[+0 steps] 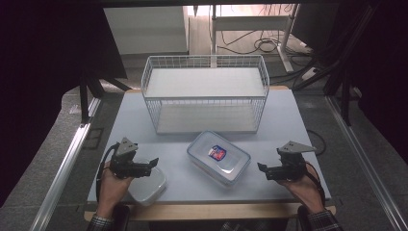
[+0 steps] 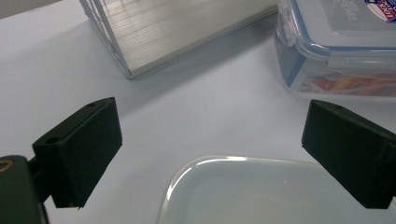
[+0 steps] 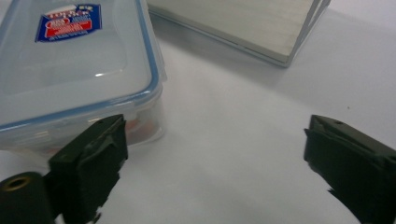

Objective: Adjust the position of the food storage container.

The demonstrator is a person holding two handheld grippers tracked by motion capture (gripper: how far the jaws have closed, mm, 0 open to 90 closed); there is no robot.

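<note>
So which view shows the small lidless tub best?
The high view: the small tub shows most of its outline by the left gripper. The left gripper view gives its near rim between open jaws; the right gripper view looks at the lidded box.

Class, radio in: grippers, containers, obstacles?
Left gripper open over small tub. Right gripper open beside lidded container. Nothing in the way.

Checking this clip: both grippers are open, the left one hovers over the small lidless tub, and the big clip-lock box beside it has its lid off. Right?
One slip: the clip-lock box has its lid on, labelled and blue-sealed, as the right gripper view shows. The left gripper and right gripper are open, the left over the small tub.
</note>
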